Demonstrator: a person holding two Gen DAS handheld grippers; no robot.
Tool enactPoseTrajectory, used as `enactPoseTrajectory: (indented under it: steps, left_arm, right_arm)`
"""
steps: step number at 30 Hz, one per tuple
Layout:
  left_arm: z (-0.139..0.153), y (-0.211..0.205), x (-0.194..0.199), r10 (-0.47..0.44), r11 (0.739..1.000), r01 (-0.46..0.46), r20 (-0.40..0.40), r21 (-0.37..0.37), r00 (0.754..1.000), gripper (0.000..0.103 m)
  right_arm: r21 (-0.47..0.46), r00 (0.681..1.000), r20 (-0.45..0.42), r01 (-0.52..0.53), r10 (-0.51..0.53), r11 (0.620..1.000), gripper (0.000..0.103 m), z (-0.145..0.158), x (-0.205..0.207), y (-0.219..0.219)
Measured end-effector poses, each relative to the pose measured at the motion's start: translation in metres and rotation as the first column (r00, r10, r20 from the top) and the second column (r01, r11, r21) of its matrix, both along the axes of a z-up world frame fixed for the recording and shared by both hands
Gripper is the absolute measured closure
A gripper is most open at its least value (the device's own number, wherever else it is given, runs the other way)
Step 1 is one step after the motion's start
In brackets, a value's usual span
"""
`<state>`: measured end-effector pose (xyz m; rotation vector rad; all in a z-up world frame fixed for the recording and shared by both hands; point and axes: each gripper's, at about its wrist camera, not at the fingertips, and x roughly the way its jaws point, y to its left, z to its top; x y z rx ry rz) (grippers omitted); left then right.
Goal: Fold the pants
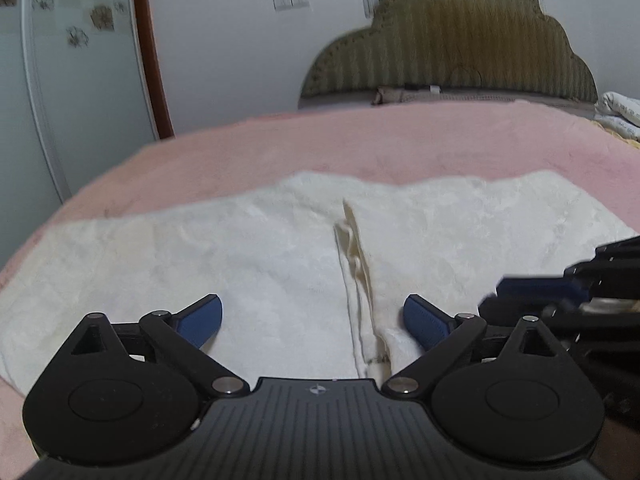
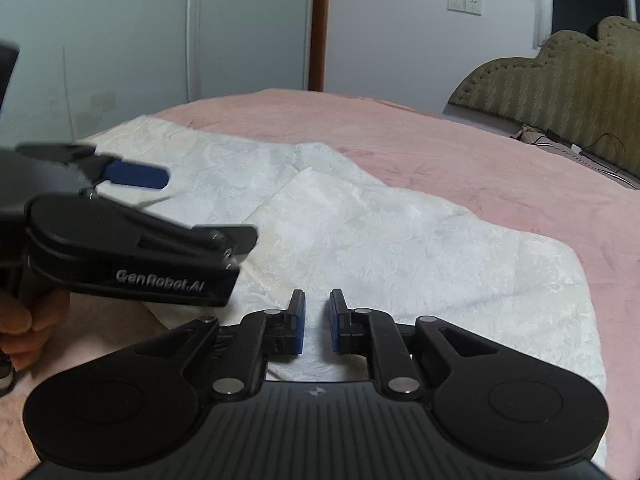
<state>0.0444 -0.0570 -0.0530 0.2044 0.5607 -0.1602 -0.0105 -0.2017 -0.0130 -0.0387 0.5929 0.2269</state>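
Note:
White textured pants (image 1: 248, 256) lie flat across a pink bed cover (image 1: 360, 144), with a folded edge or seam (image 1: 360, 280) running toward me near the middle. My left gripper (image 1: 312, 320) is open wide, low over the near edge of the pants, its blue pads either side of the seam, holding nothing. In the right wrist view the pants (image 2: 380, 236) spread ahead. My right gripper (image 2: 317, 320) has its jaws close together with a narrow gap, just above the cloth; nothing shows between them. The left gripper also shows in the right wrist view (image 2: 132, 232), to the left.
A padded olive headboard (image 1: 460, 40) stands at the far end of the bed. A pale wardrobe (image 1: 72, 60) with a brown door frame (image 1: 148, 48) is on the left. White bedding (image 1: 620, 116) lies at the far right. A hand (image 2: 24, 320) holds the left gripper's handle.

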Motion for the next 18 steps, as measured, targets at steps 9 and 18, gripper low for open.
enactPoseTrajectory:
  steps: [9, 18]
  left_arm:
    - [0.004, 0.019, 0.004, 0.008, 0.992, -0.011, -0.026, -0.122, 1.000, 0.001]
    - [0.003, -0.037, 0.004, -0.135, 0.991, 0.132, -0.108, -0.029, 0.985, 0.010]
  right_arm:
    - [0.039, 0.999, -0.040, 0.016, -0.014, 0.999, 0.090, -0.002, 0.003, 0.002]
    - [-0.004, 0.966, -0.097, 0.242, -0.241, 0.970, 0.053, 0.005, -0.006, -0.077]
